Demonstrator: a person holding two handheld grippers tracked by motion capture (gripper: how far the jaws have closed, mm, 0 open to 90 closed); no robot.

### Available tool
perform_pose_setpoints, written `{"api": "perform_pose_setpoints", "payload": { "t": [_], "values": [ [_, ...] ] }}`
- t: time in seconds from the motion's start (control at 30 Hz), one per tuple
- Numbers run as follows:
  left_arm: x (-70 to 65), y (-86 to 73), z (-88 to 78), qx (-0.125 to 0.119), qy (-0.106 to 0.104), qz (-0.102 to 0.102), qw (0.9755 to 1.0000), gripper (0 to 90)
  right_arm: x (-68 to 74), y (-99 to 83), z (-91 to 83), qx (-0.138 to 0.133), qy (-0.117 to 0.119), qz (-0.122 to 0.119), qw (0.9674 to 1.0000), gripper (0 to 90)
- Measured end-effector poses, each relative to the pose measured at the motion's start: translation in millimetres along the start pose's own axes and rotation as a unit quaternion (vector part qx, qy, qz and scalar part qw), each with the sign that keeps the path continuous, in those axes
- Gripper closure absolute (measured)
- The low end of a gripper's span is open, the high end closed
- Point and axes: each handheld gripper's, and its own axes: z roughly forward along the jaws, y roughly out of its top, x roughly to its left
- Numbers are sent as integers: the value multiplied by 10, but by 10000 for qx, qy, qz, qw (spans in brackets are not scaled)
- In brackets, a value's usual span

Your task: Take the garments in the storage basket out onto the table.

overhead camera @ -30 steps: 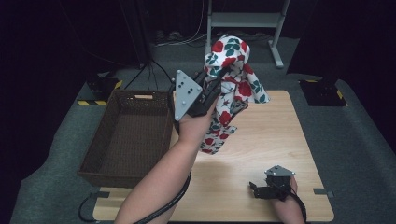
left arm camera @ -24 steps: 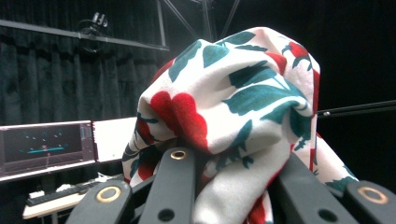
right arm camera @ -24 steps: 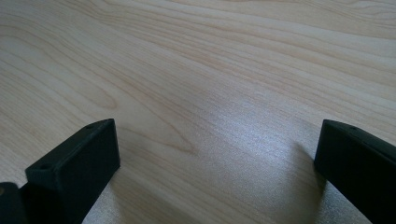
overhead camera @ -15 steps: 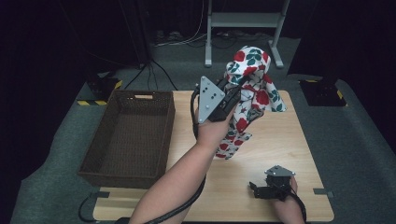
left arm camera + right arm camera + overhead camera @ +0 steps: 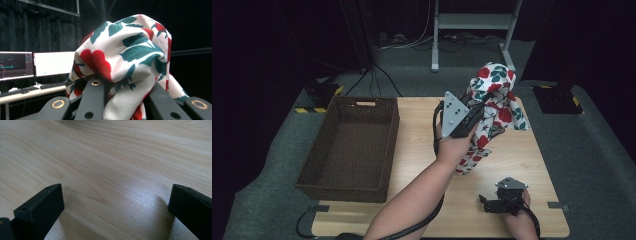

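Note:
A white cloth (image 5: 493, 107) printed with red flowers and green leaves hangs in the air over the right half of the wooden table (image 5: 422, 145). My left gripper (image 5: 478, 107) is shut on it near its top, and its lower end trails down to the tabletop. In the left gripper view the bunched cloth (image 5: 125, 60) bulges up from between the two black jaws. My right gripper (image 5: 486, 202) rests low at the table's front right, jaws wide apart. In the right gripper view its gripper (image 5: 115, 207) has only bare wood between the fingers.
A dark woven basket (image 5: 349, 145) stands on the table's left side. A metal stand (image 5: 472, 30) and cables lie on the floor behind the table. Monitors (image 5: 35, 63) on a desk show in the left gripper view.
My left hand has carried the cloth to the right and lowered it a little, away from the basket. The right gripper has stayed where it was.

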Motion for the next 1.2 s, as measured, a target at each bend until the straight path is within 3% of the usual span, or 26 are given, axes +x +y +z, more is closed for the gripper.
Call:
{"api": "perform_pose_setpoints", "payload": {
  "t": [0.2, 0.53, 0.63, 1.0, 1.2],
  "values": [
    [-43, -127, 32, 77, -14, -16, 10000, 800, 0, 0, -1, 5, 5, 8, 10000, 0],
    [34, -443, 2, 431, 75, -235, 9988, 801, -1, 0, 0, 0, 0, 2, 10000, 0],
    [87, -547, -22, 509, 132, -406, 9978, 801, 1, 0, -1, 7, 2, 12, 10000, 0],
    [181, -897, -138, 897, 271, -563, 9940, 800, -1, -1, -3, 19, 6, -5, 10000, 0],
    [249, -1105, -245, 1103, 396, -714, 9905, 799, -2, -1, -3, 15, 4, -7, 10000, 0]
  ]
}}
